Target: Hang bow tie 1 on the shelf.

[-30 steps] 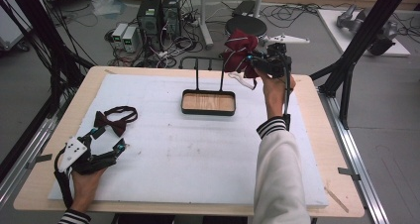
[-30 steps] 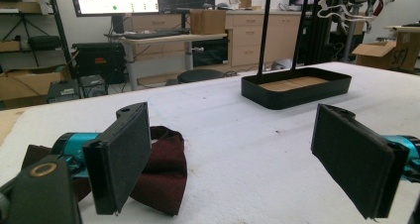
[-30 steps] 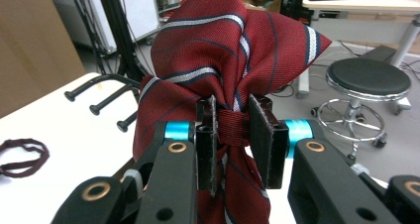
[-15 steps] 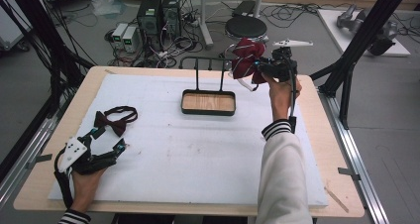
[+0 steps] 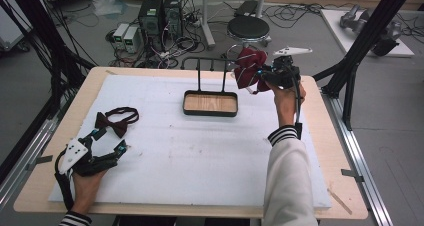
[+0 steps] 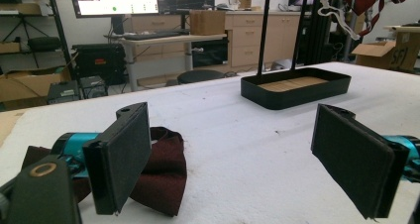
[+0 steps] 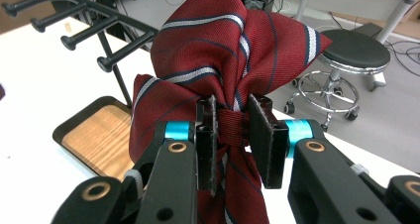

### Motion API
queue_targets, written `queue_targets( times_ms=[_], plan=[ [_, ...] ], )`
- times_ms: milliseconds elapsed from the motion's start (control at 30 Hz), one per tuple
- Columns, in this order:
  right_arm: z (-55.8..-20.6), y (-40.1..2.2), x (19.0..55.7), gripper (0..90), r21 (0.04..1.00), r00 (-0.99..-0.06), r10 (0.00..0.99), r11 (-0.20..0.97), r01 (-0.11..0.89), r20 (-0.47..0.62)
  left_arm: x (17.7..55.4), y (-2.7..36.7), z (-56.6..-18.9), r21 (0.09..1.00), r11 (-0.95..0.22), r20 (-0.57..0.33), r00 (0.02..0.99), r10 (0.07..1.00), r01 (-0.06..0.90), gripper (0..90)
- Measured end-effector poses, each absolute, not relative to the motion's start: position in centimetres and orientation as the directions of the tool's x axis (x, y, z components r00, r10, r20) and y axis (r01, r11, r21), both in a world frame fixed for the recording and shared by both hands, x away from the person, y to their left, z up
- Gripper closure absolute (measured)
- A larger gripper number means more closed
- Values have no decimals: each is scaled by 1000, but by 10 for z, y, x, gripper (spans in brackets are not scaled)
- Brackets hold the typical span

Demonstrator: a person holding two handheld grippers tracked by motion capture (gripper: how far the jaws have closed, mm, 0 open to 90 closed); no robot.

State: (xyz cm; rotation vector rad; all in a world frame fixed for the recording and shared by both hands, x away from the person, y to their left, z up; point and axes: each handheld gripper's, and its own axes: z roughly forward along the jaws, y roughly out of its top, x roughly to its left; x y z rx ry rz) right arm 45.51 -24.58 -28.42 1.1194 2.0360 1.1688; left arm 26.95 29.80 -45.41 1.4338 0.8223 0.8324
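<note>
Gripping a red striped bow tie point(image 7: 218, 60) at its central knot, the right gripper point(image 7: 233, 135) holds it up in the upper right of the high view, beside the black pegs of a rack point(image 5: 210, 62); below the rack, at upper centre, sits a black tray point(image 5: 186, 106) with a bare wooden floor, nothing in it; at lower left the left gripper point(image 5: 107, 145) rests on the white table point(image 5: 200, 156) with its jaws wide apart, a dark maroon bow tie point(image 5: 112, 123) lying just beyond them.
</note>
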Motion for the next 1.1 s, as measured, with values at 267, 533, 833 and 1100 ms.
queue_targets(
  times_ms=[267, 533, 833, 1100],
  plan=[
    [-289, -243, 454, 741, 849, -529, 844, 343, 402, -91, 269, 298, -454, 1000, -25, 19, 489, 872, 6, 160],
    [-305, -244, 455, 736, 847, -522, 849, 338, 410, -86, 269, 298, -454, 1000, -24, 18, 488, 872, 5, 160],
    [-308, -238, 457, 721, 851, -528, 845, 335, 403, -82, 269, 298, -454, 1000, -22, 17, 488, 873, 4, 160],
    [-308, -238, 458, 609, 856, -522, 850, 317, 408, -67, 269, 298, -454, 1000, -23, 18, 488, 872, 4, 160]
  ],
)
